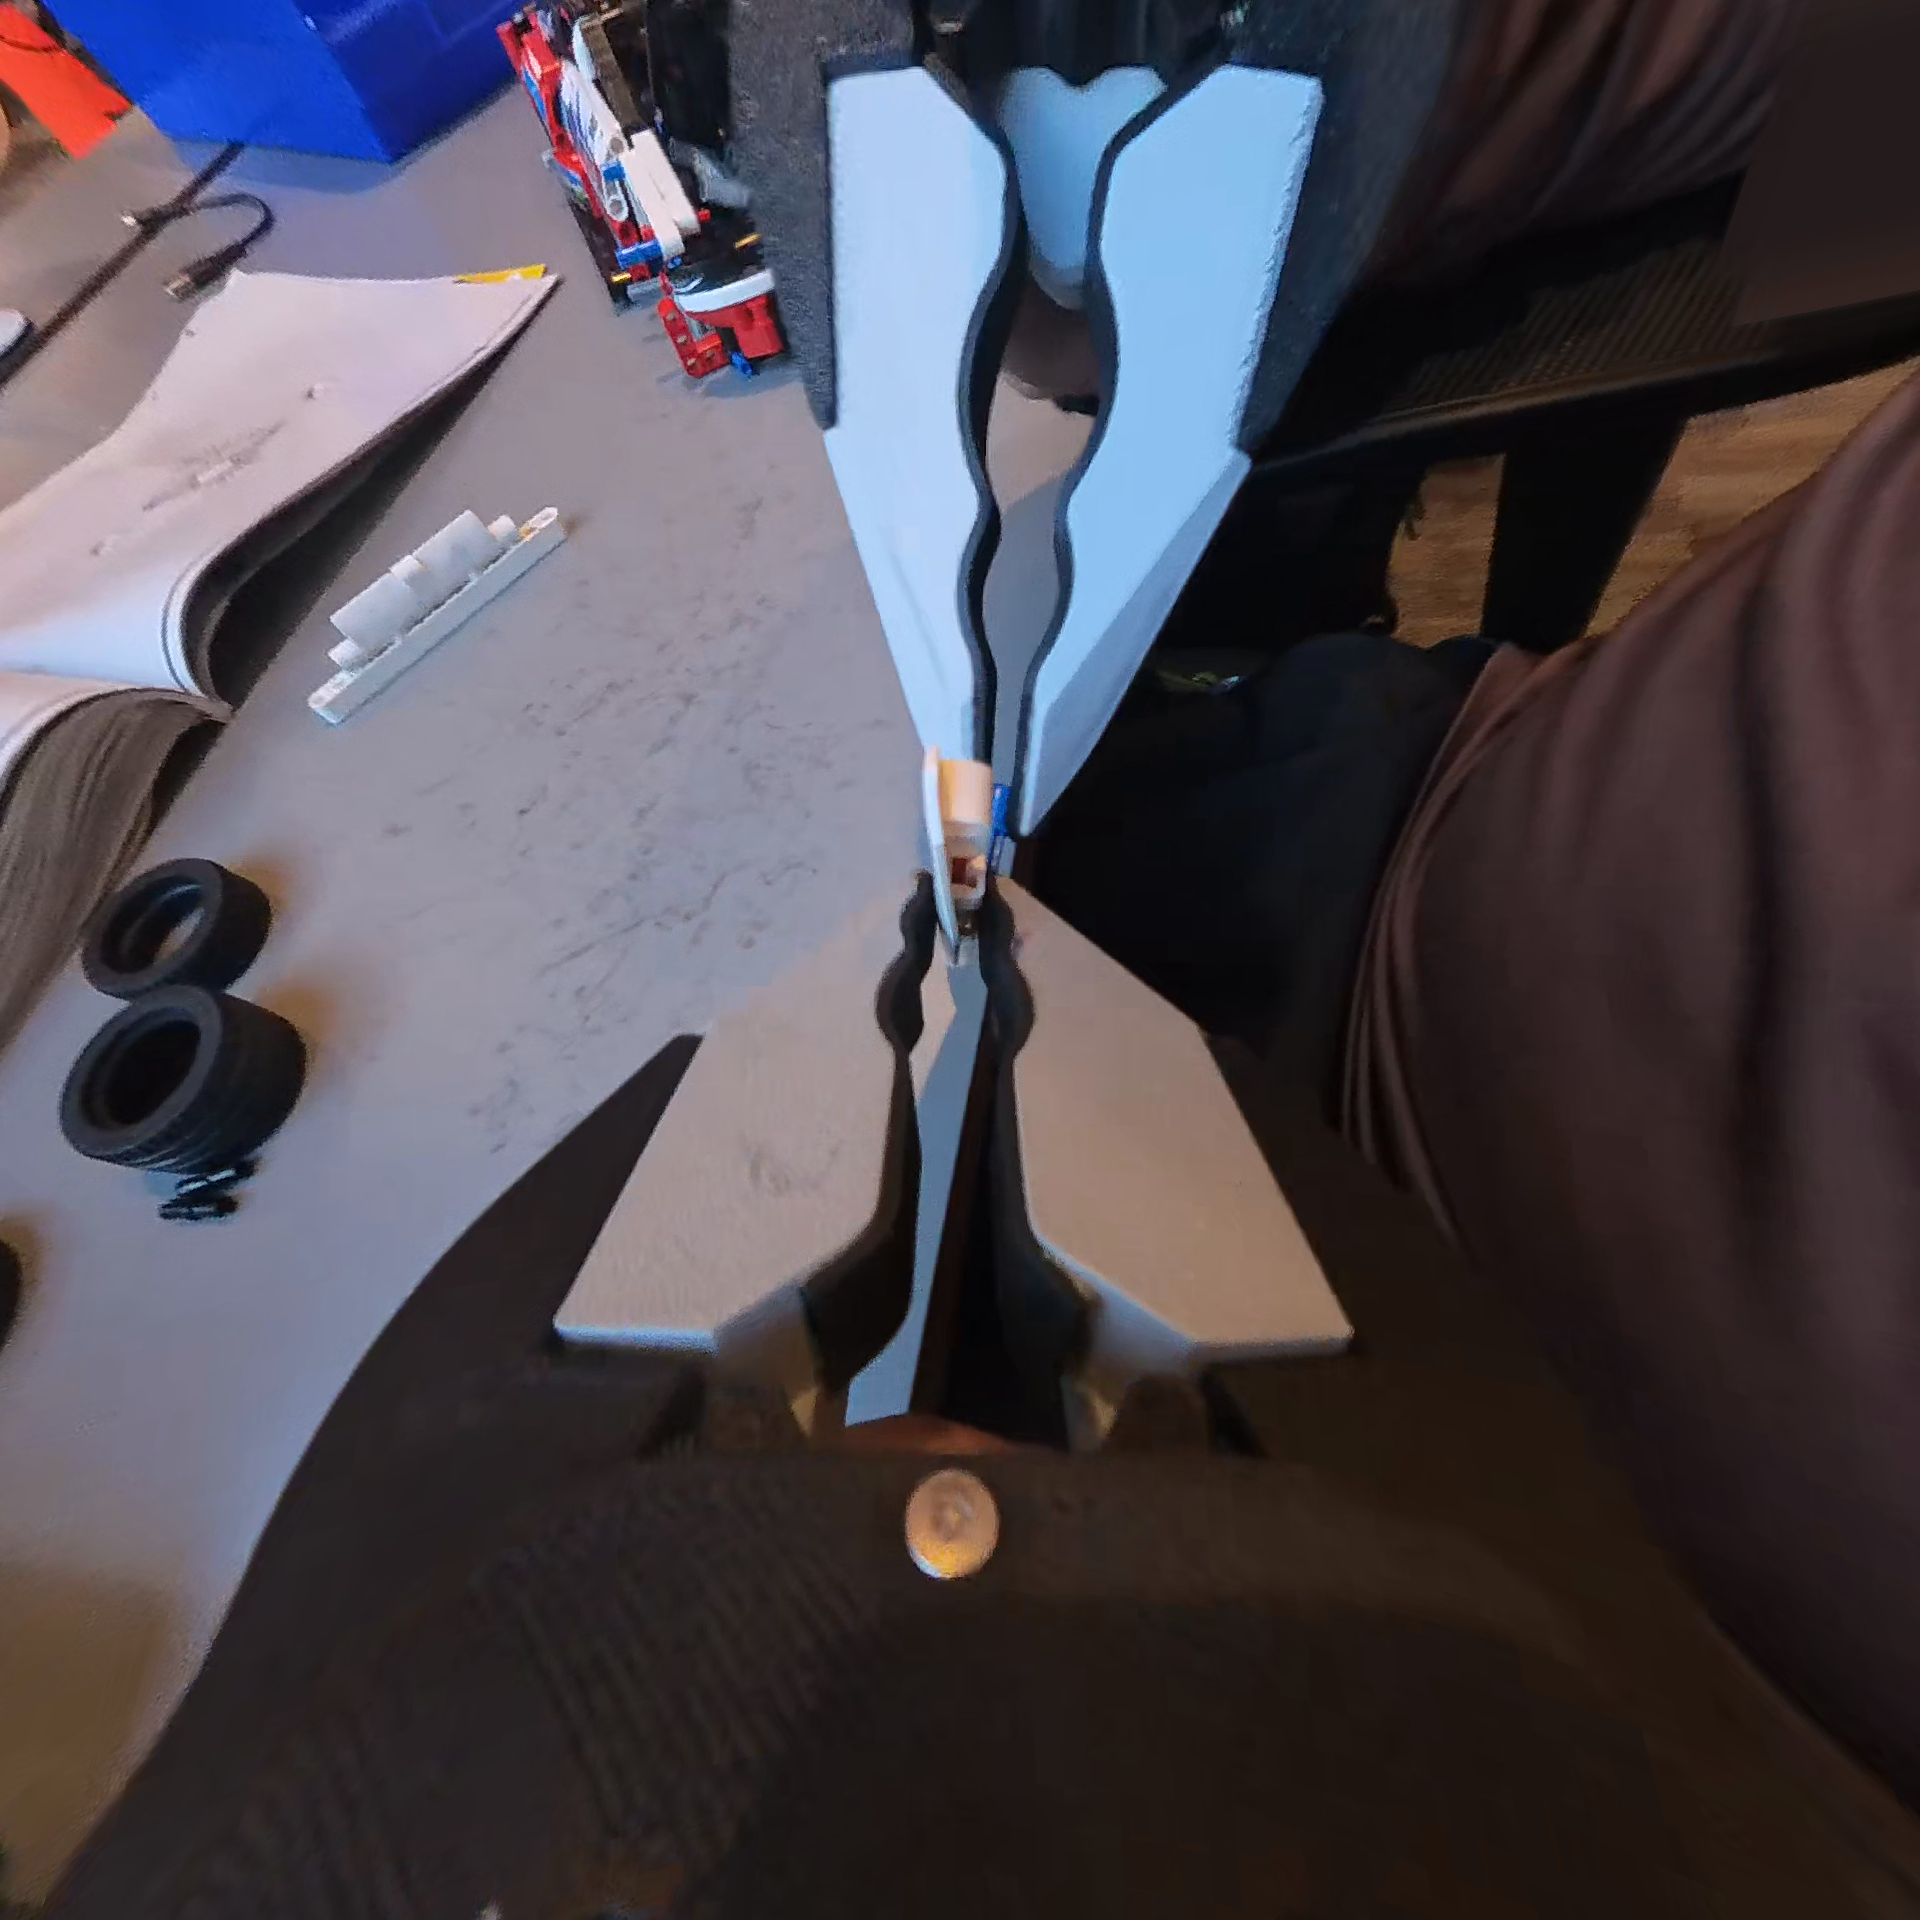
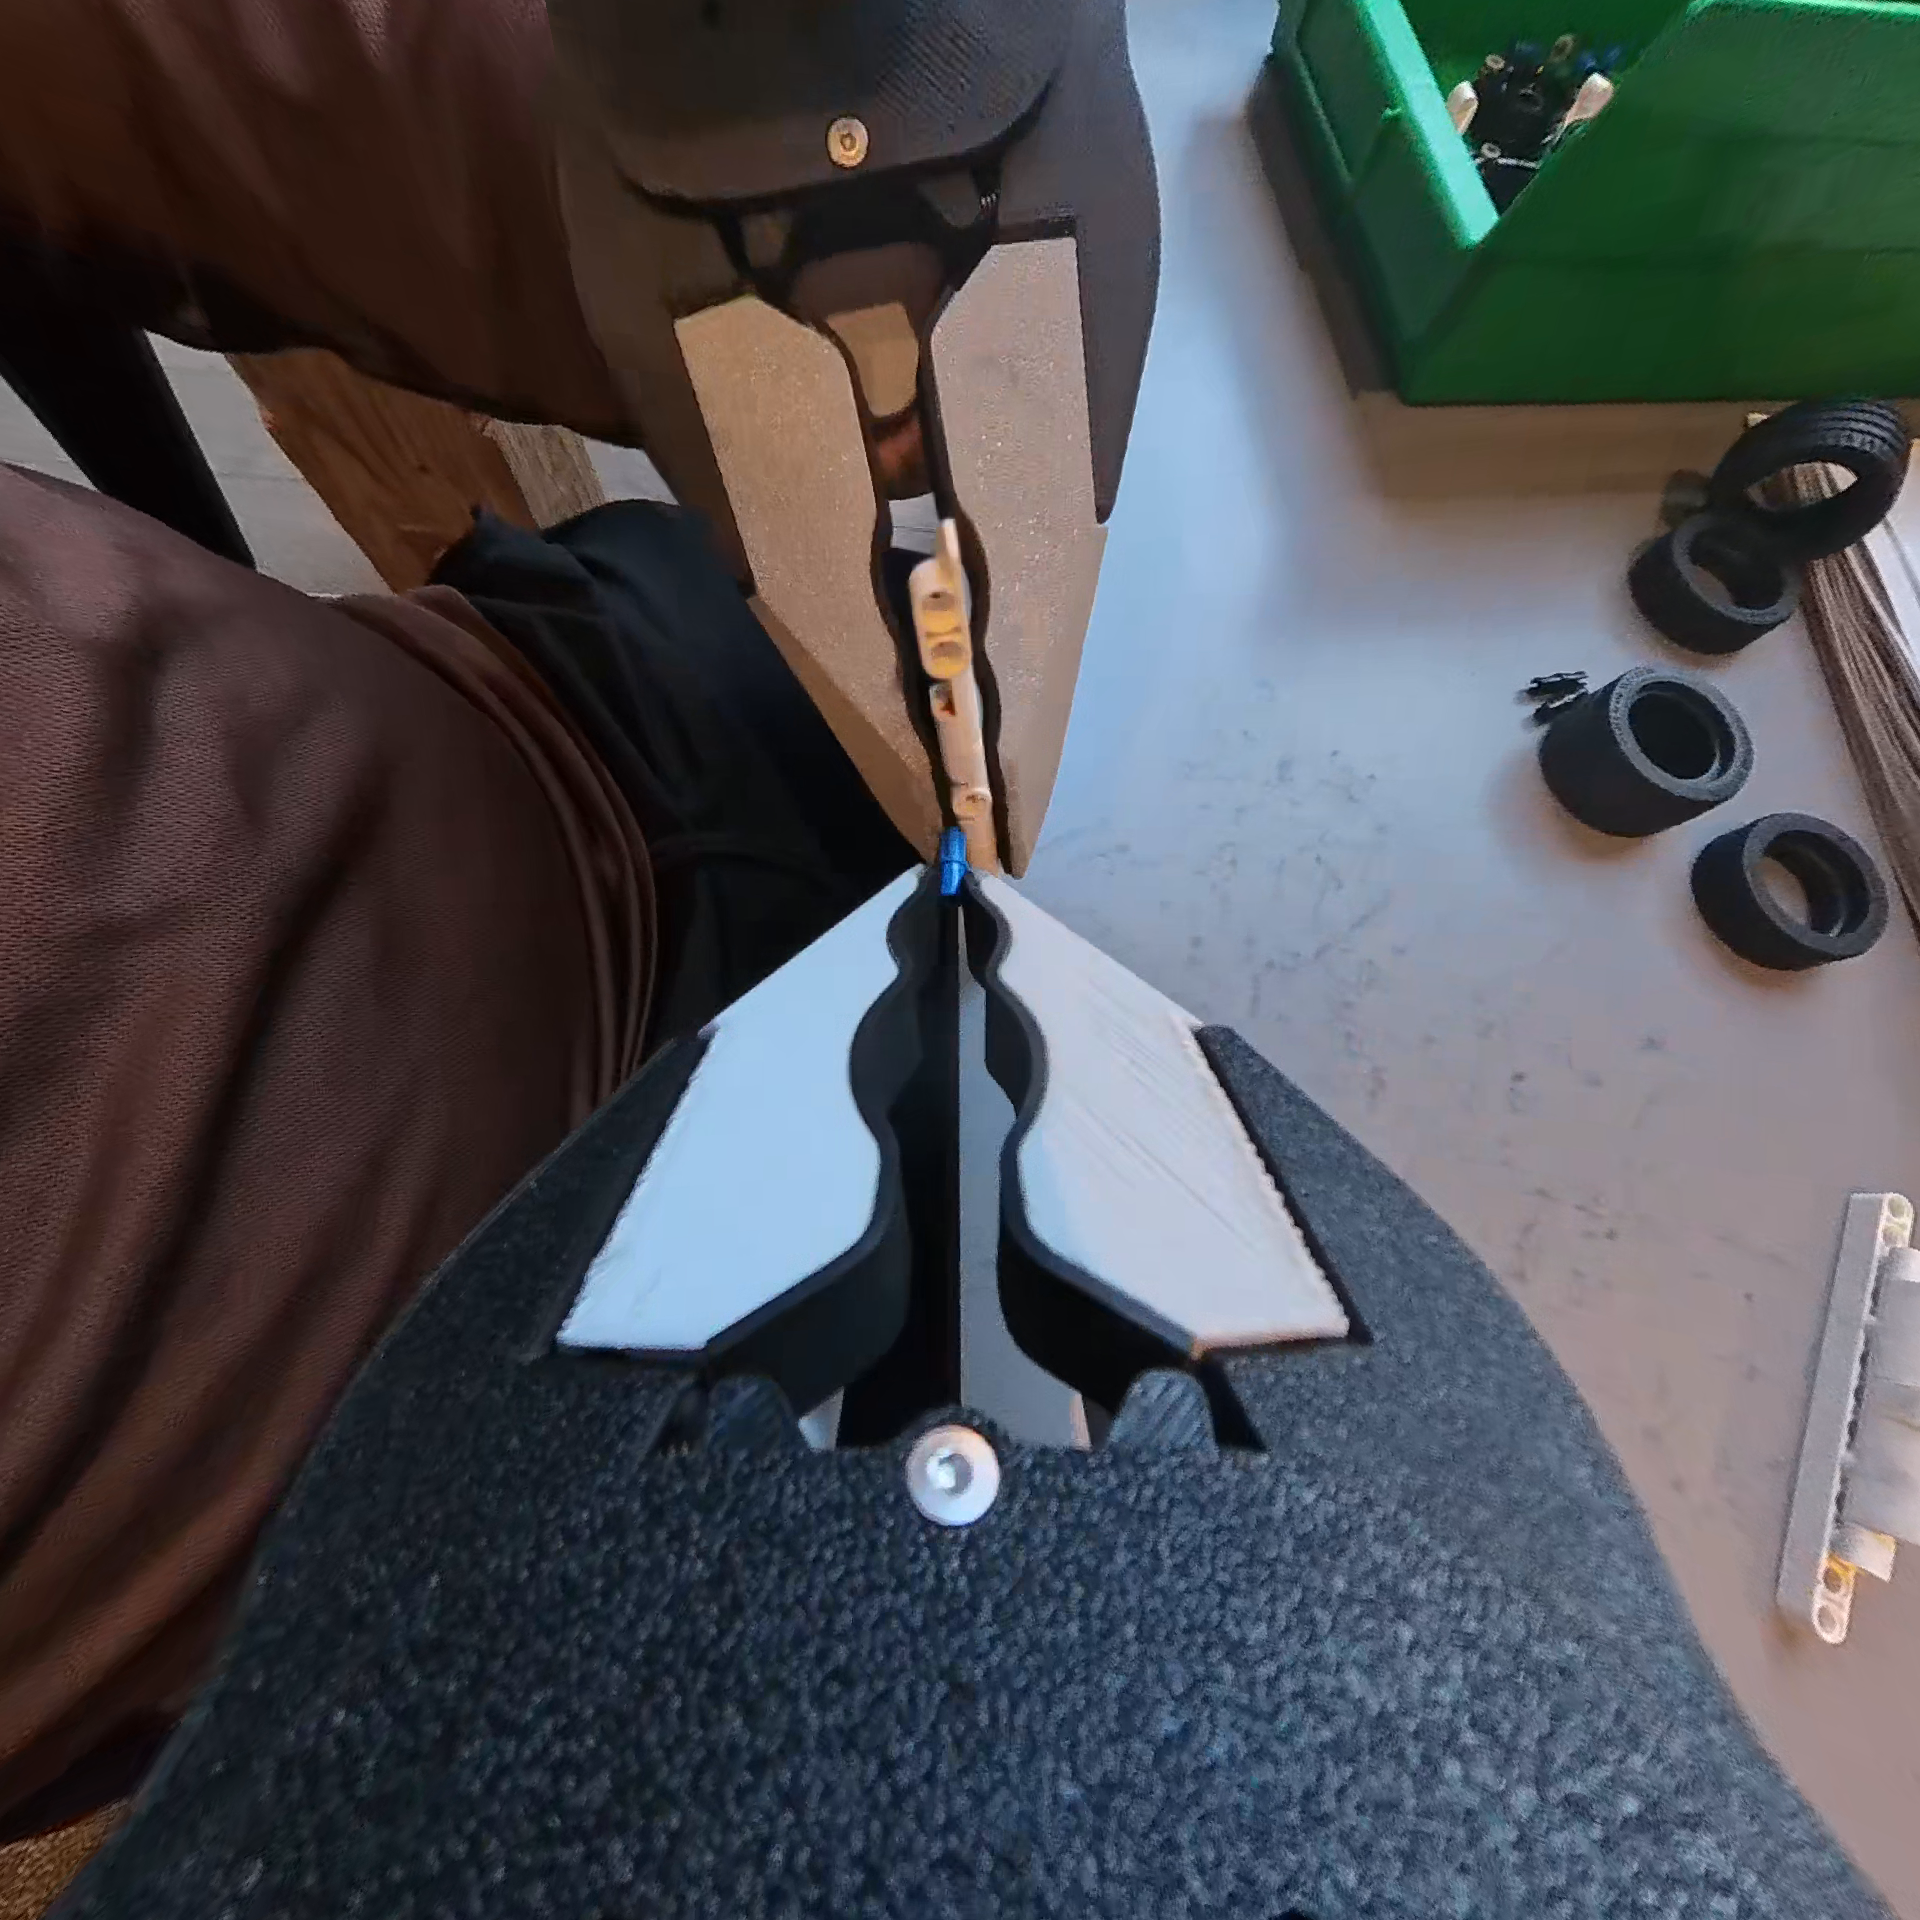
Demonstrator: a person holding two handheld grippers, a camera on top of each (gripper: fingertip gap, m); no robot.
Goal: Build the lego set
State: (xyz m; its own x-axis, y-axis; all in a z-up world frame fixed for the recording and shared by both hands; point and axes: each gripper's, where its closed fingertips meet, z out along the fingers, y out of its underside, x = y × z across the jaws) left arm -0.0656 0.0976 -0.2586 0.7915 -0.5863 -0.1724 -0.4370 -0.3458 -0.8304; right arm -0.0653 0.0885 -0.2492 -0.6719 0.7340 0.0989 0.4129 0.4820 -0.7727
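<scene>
My left gripper [image 1: 956, 920] is shut on a small white Lego piece [image 1: 961, 821], which sticks out past its tips. In the right wrist view the piece [image 2: 951, 675] lies lengthwise between the left gripper's fingers [image 2: 821, 582]. My right gripper [image 2: 951, 888] is shut on a short blue pin [image 2: 951, 862]. The pin's far end meets the end of the white piece. In the left wrist view the right gripper [image 1: 992, 821] comes in from above, tip to tip with the left one, and the blue pin [image 1: 1000, 810] shows beside the white piece. Both are held above the table's near edge.
On the grey table [image 1: 623, 831] lie several black tyres [image 1: 182, 1081] [image 2: 1647, 753], a white beam assembly [image 1: 436, 613] [image 2: 1849, 1423], an open instruction booklet [image 1: 260, 416] and a partly built red, white and blue model [image 1: 644, 187]. A green bin [image 2: 1662, 260] and a blue bin [image 1: 291, 62] stand behind. A person's brown clothing [image 2: 260, 935] is close. Less than 4 cm separates the two grippers' tips.
</scene>
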